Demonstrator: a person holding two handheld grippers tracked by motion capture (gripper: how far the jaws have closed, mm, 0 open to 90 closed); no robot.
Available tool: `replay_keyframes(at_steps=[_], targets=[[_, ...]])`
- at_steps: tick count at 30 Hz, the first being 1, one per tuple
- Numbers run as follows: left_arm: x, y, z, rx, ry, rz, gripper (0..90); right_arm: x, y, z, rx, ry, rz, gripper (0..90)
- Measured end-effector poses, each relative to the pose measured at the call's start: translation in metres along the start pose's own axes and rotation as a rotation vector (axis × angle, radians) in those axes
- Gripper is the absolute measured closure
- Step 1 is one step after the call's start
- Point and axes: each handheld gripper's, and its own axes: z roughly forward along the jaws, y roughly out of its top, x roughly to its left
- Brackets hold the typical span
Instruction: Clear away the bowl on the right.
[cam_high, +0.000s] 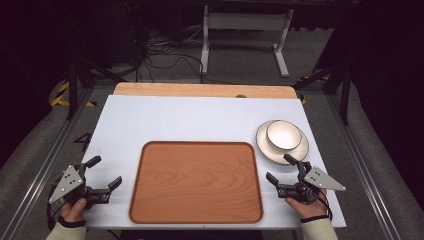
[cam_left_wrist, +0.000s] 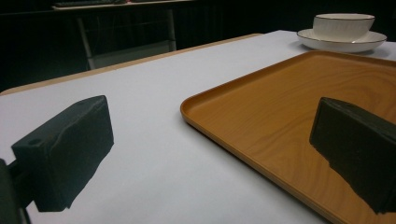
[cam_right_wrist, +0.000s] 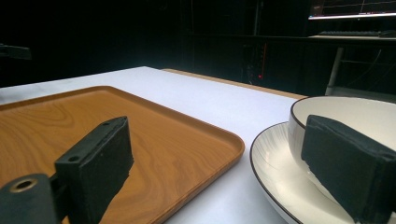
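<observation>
The right gripper (cam_high: 281, 169) is waiting wide open just before the white bowl (cam_high: 283, 135) — hard, slippery, breakable — sitting on its plate (cam_high: 263, 145). Pinching the rim looks best.

Dark room, grey floor (cam_high: 320, 65), white frame (cam_high: 245, 22), tangled cables (cam_high: 165, 55).
</observation>
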Motion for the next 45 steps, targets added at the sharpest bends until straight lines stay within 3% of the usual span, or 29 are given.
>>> replay_keyframes(at_steps=[8,14,29,36,45], targets=[[0.0,0.0,0.001,-0.002,0.001,-0.006,0.3,0.0,0.0,-0.001,-0.004,-0.01,0.006,12.1],[0.001,0.0,0.001,0.004,-0.009,-0.007,0.3,0.001,0.005,0.002,-0.002,-0.017,0.015,24.0],[0.002,0.0,0.001,-0.001,-0.015,-0.014,0.3,-0.001,0.047,0.009,0.01,-0.015,-0.015,26.4],[0.002,0.0,0.001,0.0,-0.018,-0.007,0.3,-0.007,0.065,0.006,-0.022,-0.054,-0.02,28.1],[0.001,0.0,0.0,0.004,-0.017,-0.004,0.3,-0.012,0.09,0.005,-0.048,-0.066,-0.054,29.7]])
